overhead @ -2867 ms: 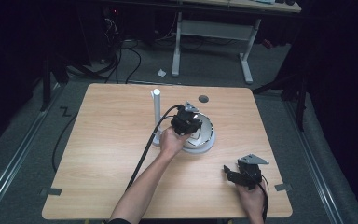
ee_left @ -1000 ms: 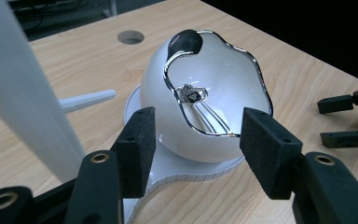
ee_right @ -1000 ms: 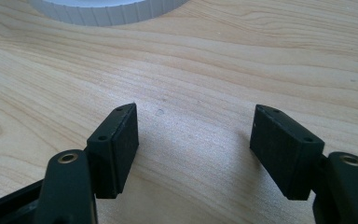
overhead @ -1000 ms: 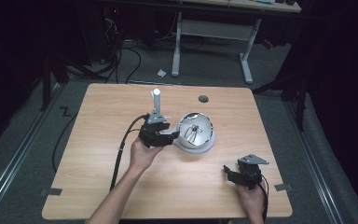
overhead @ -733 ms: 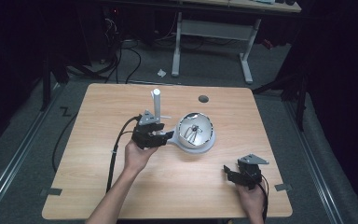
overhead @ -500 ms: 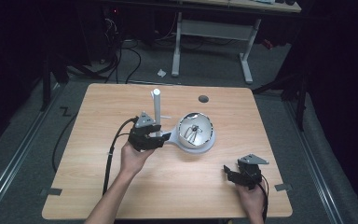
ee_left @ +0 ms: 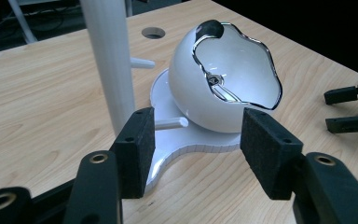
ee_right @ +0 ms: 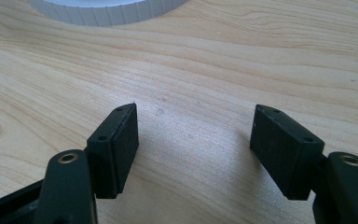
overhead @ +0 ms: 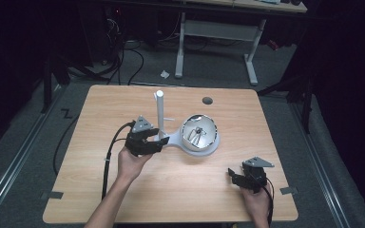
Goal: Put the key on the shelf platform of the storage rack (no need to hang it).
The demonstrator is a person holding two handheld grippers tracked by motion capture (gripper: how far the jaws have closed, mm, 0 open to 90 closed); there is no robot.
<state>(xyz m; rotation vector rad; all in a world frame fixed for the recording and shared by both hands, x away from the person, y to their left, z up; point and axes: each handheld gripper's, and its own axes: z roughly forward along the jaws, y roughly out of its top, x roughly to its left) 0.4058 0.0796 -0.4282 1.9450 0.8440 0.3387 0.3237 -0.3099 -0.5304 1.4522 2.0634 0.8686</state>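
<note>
My left gripper [overhead: 158, 142] hovers with jaws apart and nothing between them, at the near edge of the white stand base [ee_left: 186, 140], just beside the upright post [ee_left: 109, 60]. The white bowl [ee_left: 223, 88] sits tilted on that base, chrome-rimmed mouth toward me, small metal pieces [overhead: 198, 135] inside. My right gripper [overhead: 235, 178] rests released near the table's [overhead: 123, 199] near right corner, well apart. Risks, as I judge them: a jaw catching the short peg [ee_left: 170, 123] or post could drag the whole stand; nudging the bowl could roll it and spill its contents. No legible writing; a small mark inside the bowl is unreadable.
</note>
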